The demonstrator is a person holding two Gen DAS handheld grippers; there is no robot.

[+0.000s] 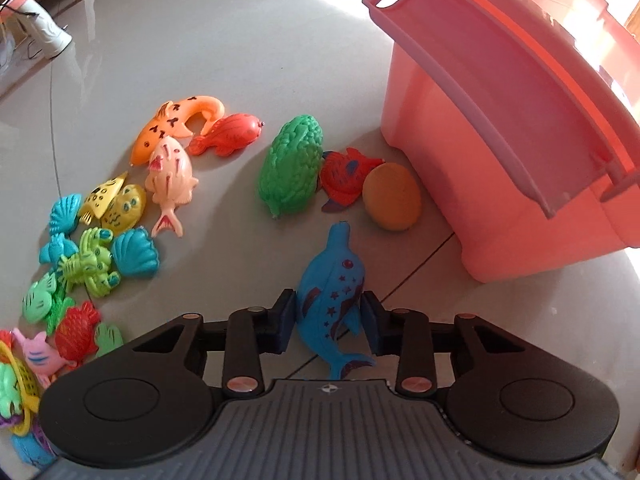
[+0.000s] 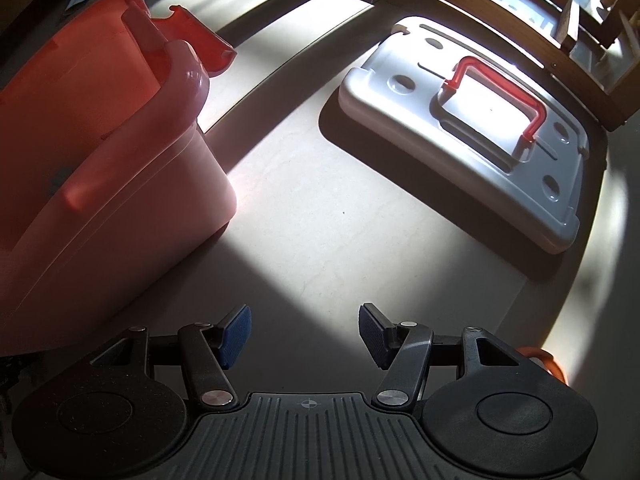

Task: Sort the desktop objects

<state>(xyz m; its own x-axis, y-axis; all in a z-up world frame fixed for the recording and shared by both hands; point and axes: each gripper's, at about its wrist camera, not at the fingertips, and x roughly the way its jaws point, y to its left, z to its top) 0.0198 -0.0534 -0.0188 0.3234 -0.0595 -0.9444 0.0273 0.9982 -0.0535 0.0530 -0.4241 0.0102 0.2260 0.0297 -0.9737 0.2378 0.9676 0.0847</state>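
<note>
Left wrist: two teal shells point(image 1: 134, 253), one dolphin point(image 1: 332, 300).

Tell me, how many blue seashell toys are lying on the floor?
2. One blue shell lies at the left edge of the toy pile; the other blue shell sits right of the green lobster. More may hide under the heap.

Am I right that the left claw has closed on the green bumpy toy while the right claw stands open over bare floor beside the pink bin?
Not quite: the left claw has closed on the blue dolphin, as the left wrist view shows. The green bumpy toy lies untouched farther ahead. The rest holds: the right claw stands open over bare floor beside the pink bin.
</note>
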